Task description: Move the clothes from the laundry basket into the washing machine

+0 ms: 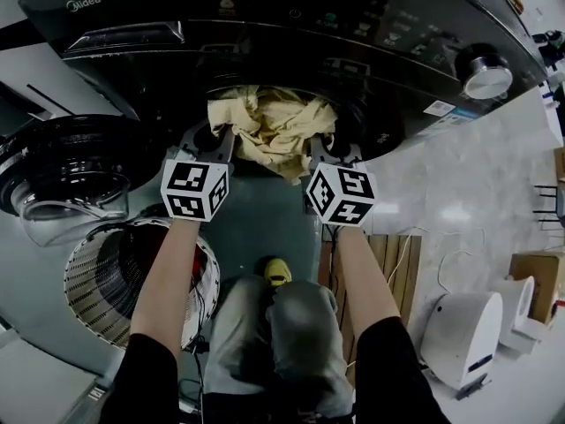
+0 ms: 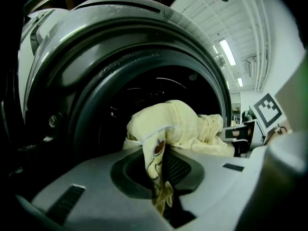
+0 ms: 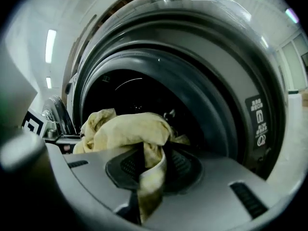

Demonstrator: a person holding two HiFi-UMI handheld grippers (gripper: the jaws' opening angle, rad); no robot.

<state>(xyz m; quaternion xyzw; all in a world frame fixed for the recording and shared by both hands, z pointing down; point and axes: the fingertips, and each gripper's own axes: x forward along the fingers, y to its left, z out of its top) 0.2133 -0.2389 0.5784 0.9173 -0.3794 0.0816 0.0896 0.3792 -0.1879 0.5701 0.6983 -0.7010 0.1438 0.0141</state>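
- Open round door (image 1: 62, 179) at far left, swung clear of the drum mouth. The left forearm passes near it, so a wide elbow swing could knock it.
- laundry basket (image 1: 93, 294) sits on the floor just under the left arm, with something red inside. It is well below the tools, so no clash here.
- left tool (image 2: 159, 170) is narrow, clamped on a thin fold of the yellow garment (image 1: 274, 126). A pinch that small could slip under a tug.
- The garment is bunched at the mouth of the washing machine (image 1: 97, 7), held between both tools and partly over the front lip. Let go too soon, a tail could hang out or snag on the dark door seal (image 2: 110, 69).
- The drum behind is dark and looks roomy. Free room is straight ahead, with the rim close on either side.
- right tool (image 3: 150, 170) is narrow too, pinching another fold of the same garment, with the same slip risk.
- white appliance (image 1: 463, 338) stands on the floor well apart at right, no hindrance.
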